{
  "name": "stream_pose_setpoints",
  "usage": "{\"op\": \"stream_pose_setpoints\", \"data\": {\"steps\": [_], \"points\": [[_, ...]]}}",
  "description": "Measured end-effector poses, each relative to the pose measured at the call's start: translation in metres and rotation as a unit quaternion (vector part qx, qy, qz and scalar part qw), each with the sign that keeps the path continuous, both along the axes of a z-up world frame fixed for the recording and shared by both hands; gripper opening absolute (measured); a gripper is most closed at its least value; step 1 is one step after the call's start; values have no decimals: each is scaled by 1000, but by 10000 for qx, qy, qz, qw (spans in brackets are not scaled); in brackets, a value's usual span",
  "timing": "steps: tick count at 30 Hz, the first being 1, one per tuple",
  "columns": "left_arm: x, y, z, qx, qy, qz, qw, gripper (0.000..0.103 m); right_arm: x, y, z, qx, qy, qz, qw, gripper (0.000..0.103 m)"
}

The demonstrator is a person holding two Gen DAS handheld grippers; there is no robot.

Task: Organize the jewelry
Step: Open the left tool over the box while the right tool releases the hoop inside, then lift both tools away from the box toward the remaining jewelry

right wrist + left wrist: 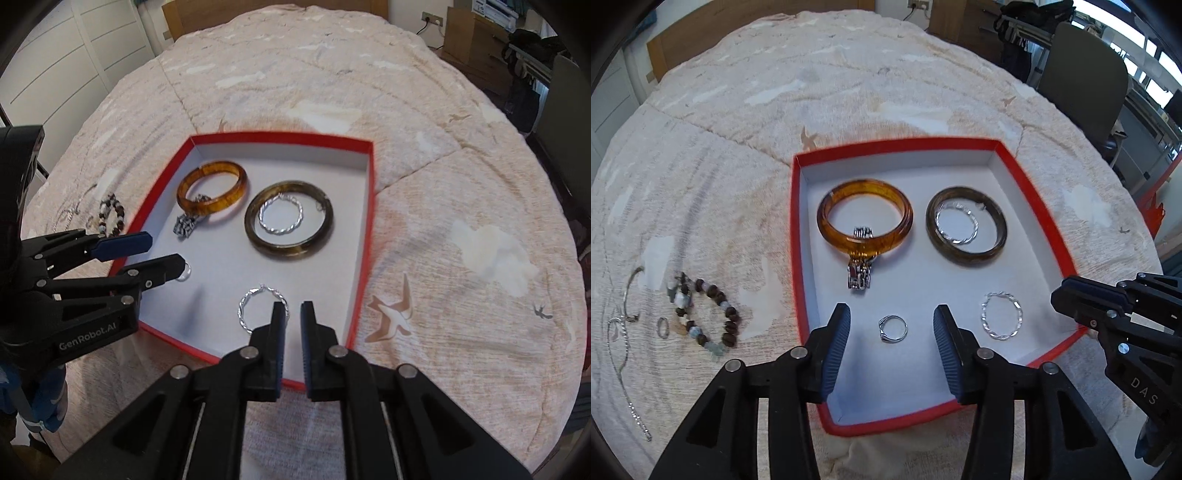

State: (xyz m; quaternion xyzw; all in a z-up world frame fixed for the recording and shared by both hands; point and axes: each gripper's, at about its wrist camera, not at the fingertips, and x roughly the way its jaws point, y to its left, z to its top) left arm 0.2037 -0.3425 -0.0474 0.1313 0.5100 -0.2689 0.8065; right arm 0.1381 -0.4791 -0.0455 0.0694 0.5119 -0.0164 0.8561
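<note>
Your left hand-held gripper hangs over the near end of the red box, its jaws spread and gripping nothing; the small silver ring lies released on the white floor of the box between them. Your right hand-held gripper stands with its jaws parted only by a narrow gap that holds nothing; the twisted silver hoop lies flat in the box just beside its left fingertip, and whether that fingertip touches the hoop cannot be told.

Already in the box: an amber bangle at the far left, with a silver chunky piece lying partly under or through its near edge; a dark brown bangle at the far right, with a second twisted hoop inside its circle; and the ring and hoop at the near end.

Left outside, on the bedspread to the left of the box: a beaded bracelet, a small ring beside it, and a thin silver chain further left. By this count you are judged well past halfway, with three pieces yet to bring in.
</note>
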Motion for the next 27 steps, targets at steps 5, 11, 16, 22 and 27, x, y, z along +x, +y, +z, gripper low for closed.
{"op": "stream_pose_setpoints", "data": {"steps": [5, 11, 16, 22, 27], "points": [[-14, 8, 35, -73, -337, 8, 9994, 50, -17, 2, 31, -8, -281, -272, 9992, 22], [-36, 22, 74, -337, -783, 227, 9961, 50, -55, 12, 74, -26, -747, -658, 9950, 24], [-62, 33, 99, -530, -1091, 248, 9923, 50, -89, 24, 95, -155, -948, -786, 9923, 33], [-93, 58, 122, -647, -1444, 205, 9872, 50, -119, 48, 115, -247, -1185, -804, 9894, 33], [-104, 90, 138, -743, -1607, 290, 9838, 50, -129, 72, 131, -318, -1345, -687, 9880, 33]]}}
